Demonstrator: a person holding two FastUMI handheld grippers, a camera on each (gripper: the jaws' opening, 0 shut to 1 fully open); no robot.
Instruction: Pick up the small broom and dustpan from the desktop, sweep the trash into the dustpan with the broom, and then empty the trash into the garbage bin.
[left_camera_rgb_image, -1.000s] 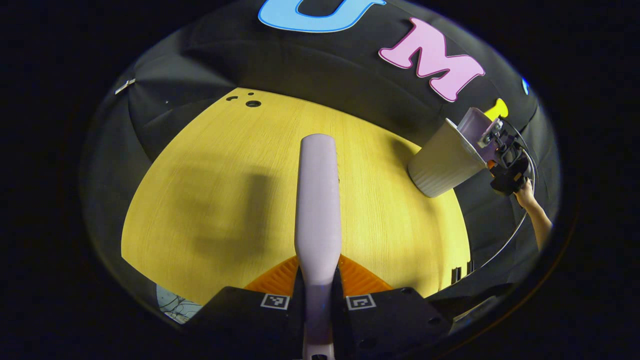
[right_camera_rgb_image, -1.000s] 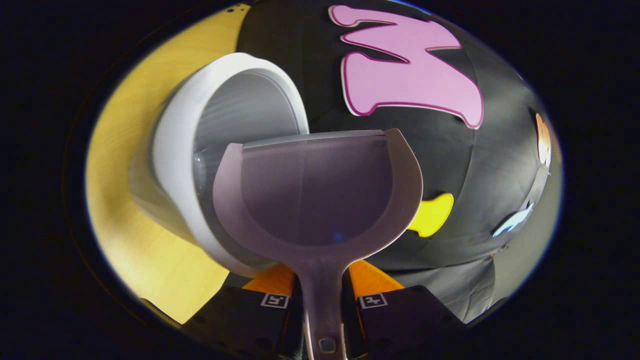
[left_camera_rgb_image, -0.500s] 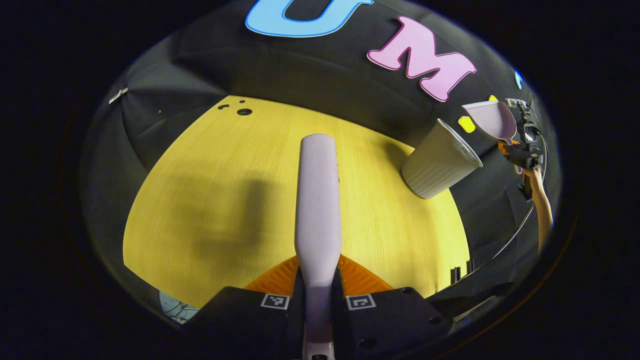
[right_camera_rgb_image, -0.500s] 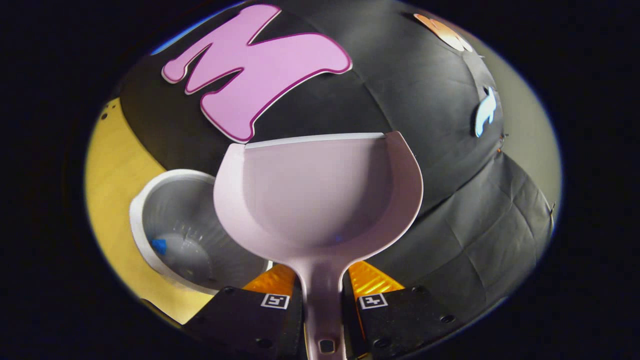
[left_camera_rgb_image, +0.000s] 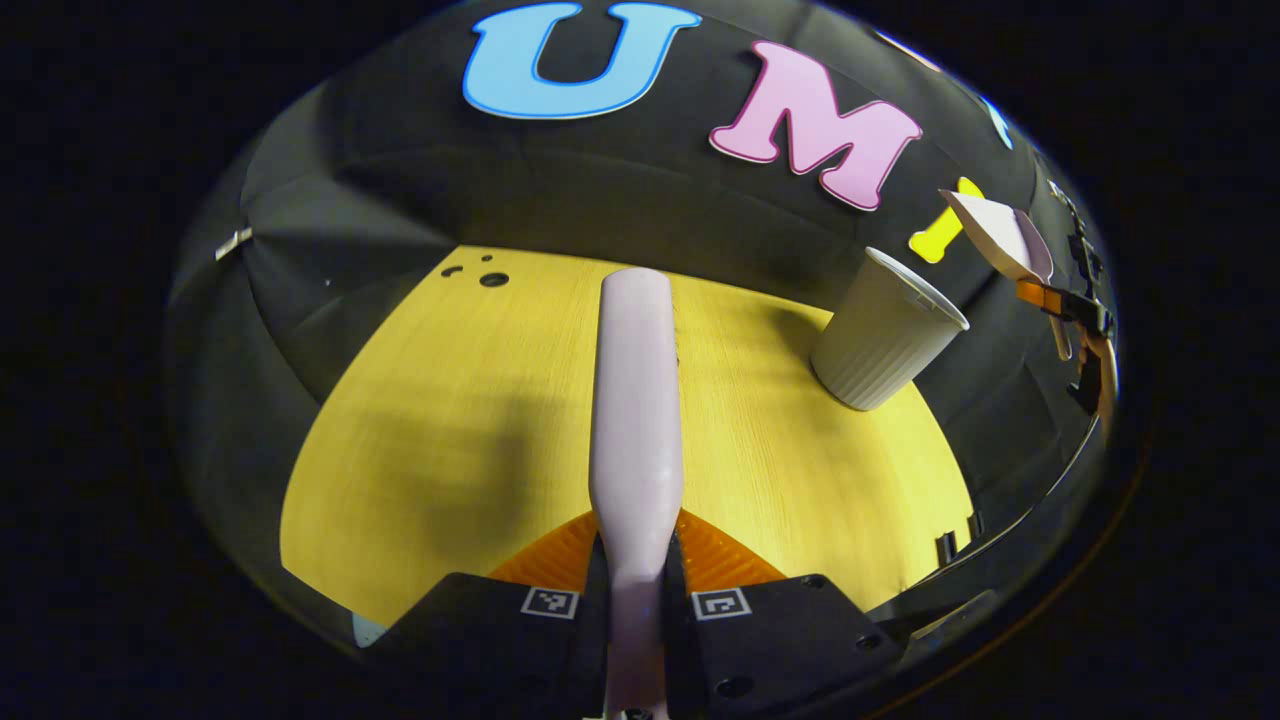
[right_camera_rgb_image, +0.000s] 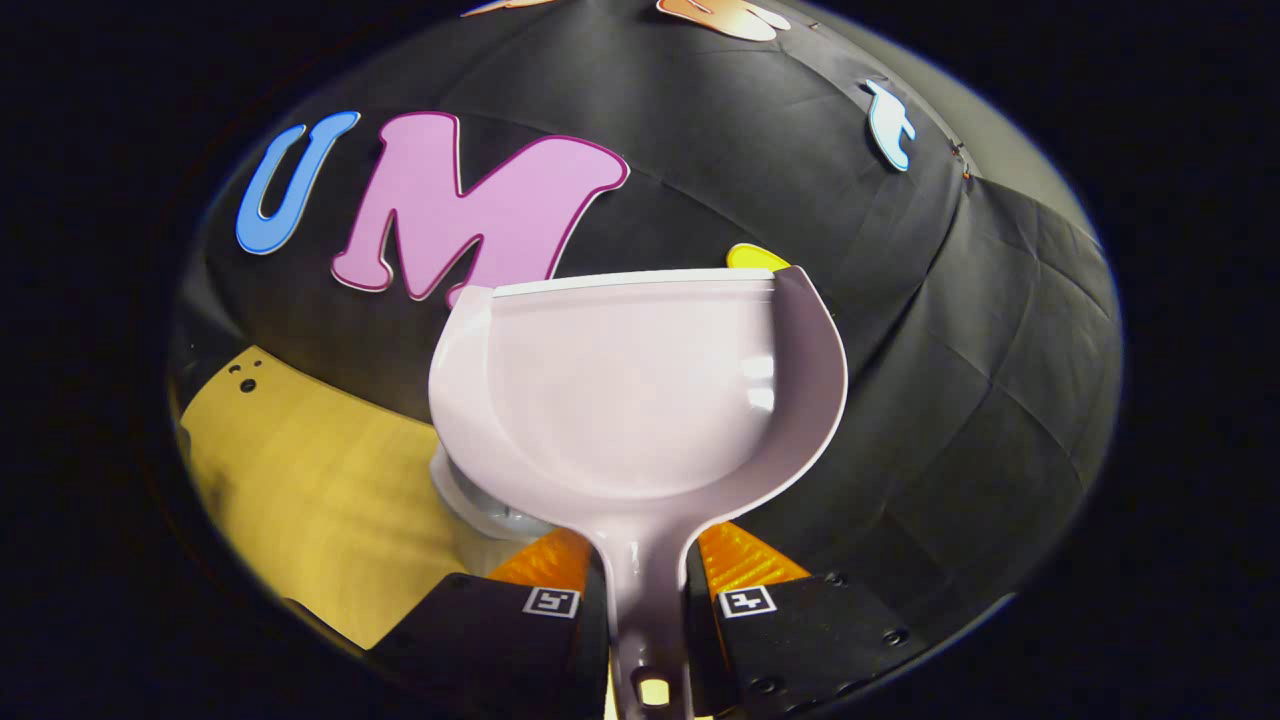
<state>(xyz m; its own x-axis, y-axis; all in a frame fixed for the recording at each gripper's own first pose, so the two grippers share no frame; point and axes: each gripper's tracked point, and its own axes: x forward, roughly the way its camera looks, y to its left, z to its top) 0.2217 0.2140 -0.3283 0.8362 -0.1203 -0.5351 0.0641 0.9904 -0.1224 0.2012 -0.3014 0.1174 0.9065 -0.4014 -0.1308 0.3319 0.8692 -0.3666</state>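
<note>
Dustpan raised beside the bin.
Right gripper (right_camera_rgb_image: 640, 590) jaws grasp the dustpan (right_camera_rgb_image: 635, 390) handle; left gripper (left_camera_rgb_image: 637, 590) jaws grasp the broom (left_camera_rgb_image: 636, 400); garbage bin (left_camera_rgb_image: 885, 330) stands ahead-right on the bench (left_camera_rgb_image: 450, 420).

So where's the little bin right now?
In the left gripper view the garbage bin stands upright on the yellow desktop's far right side, by the black wall, below the raised dustpan.

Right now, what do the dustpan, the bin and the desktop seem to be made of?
The dustpan looks like smooth, glossy moulded plastic, with soft highlights in its bowl. The bin seems to be matte plastic, with fine vertical ribs on its wall. The desktop shows a wood grain, possibly laminate rather than solid wood.
</note>
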